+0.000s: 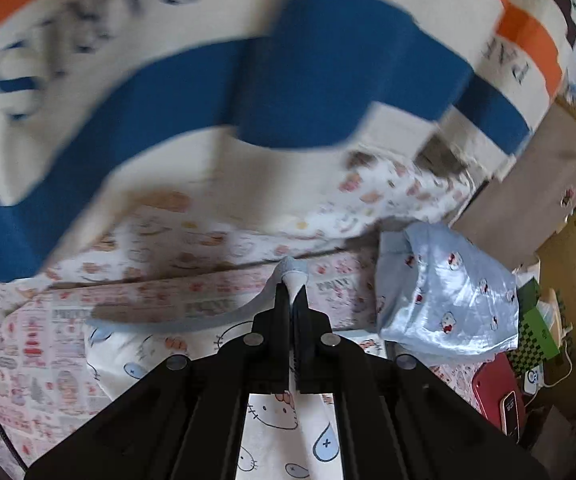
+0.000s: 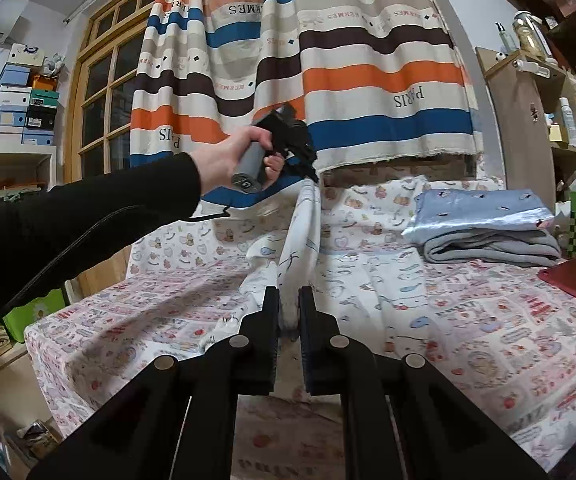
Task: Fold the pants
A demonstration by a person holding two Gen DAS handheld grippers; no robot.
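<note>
The pants (image 2: pixel 302 236), white with a cartoon print, hang stretched between my two tools above the middle of the bed (image 2: pixel 488 332), lifted clear, I judge, so the legs can fall straight before folding. My left gripper (image 2: pixel 312 174) pinches the far, higher end tight, while my right gripper (image 2: pixel 288 308) is clamped on the near end. A folded stack (image 2: pixel 484 224) sits far right, well apart

A striped curtain (image 2: pixel 328 60) hangs behind folded blankets (image 2: pixel 484 224) on the bed (image 2: pixel 488 340).
</note>
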